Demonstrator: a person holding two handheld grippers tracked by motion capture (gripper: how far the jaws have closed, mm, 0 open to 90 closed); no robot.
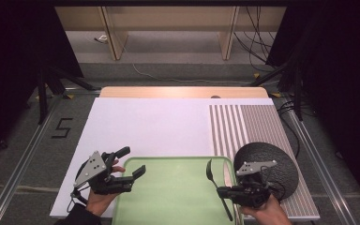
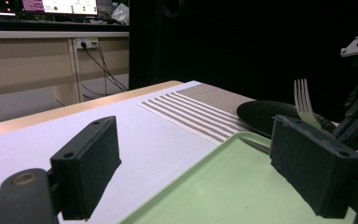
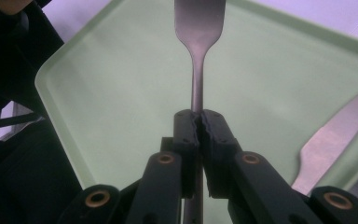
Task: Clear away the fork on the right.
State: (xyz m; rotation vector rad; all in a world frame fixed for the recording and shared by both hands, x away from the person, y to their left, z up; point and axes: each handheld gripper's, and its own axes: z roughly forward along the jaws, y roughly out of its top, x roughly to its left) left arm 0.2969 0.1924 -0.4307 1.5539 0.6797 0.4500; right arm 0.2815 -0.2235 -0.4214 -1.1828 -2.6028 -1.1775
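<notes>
We see a green tray [image 1: 168, 197] at the near edge of the table, w/ a knife [image 3: 335, 140] lying in it near its right rim; in the left gripper view its blade tip [image 2: 256, 145] shows just inside the tray's far edge. Rest of the tray floor looks bare.

Right gripper [image 1: 221, 191] is clenched on a fork [image 1: 211, 174]: in the right gripper view the pads pinch the fork's neck [image 3: 198, 88], handle running back between the jaws, tine end out ahead over the tray. From the high view the fork sits over the tray's right part, held clear of the floor as far as we can tell. In the left gripper view its tines [image 2: 303, 102] stand upright above the tray's right side.

Left gripper [image 1: 133, 166] is released, jaws spread wide, nothing btwn them; it rests at the tray's left rim, pointing across the tray.

Just right of the tray sits a black round plate [image 1: 281, 164], partly behind the right gripper; can't tell if anything lies on it. Plate rests on a striped placemat [image 1: 243, 126], brown & white, on the right side of a white table top [image 1: 145, 126] w/ a wood strip [image 1: 183, 92] at the far edge.

Room: grey floor w/ a "5" [image 1: 62, 127] taped at left, cables [image 1: 258, 42] at back right, wooden furniture legs [image 1: 115, 37] behind, dark drapes on both sides.
</notes>
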